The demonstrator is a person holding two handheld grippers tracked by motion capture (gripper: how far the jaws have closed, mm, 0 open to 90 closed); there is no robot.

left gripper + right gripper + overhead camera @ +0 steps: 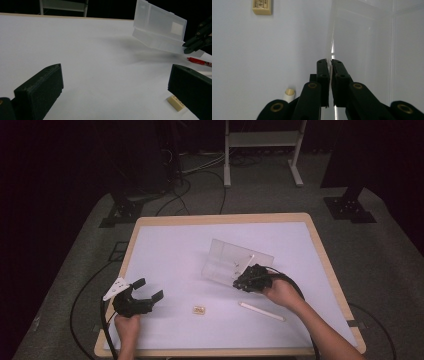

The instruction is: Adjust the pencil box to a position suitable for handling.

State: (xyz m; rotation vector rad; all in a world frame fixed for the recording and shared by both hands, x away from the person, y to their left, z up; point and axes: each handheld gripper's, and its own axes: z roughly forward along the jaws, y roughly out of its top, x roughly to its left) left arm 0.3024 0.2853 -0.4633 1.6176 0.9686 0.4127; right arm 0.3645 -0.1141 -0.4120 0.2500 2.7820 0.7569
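Note:
A clear plastic box lies open at the middle of the white table. My right gripper is shut on the thin edge of its wall, as the right gripper view shows. In the left gripper view the box is tilted, with the right gripper at its lower corner. My left gripper is open near the front left with nothing between its fingers. A small cream eraser lies between the two hands.
A white pen lies on the table by the right forearm. A red pen lies just under the box's corner. The eraser sits close to the left gripper's right jaw. A metal stand and cables are on the floor beyond.

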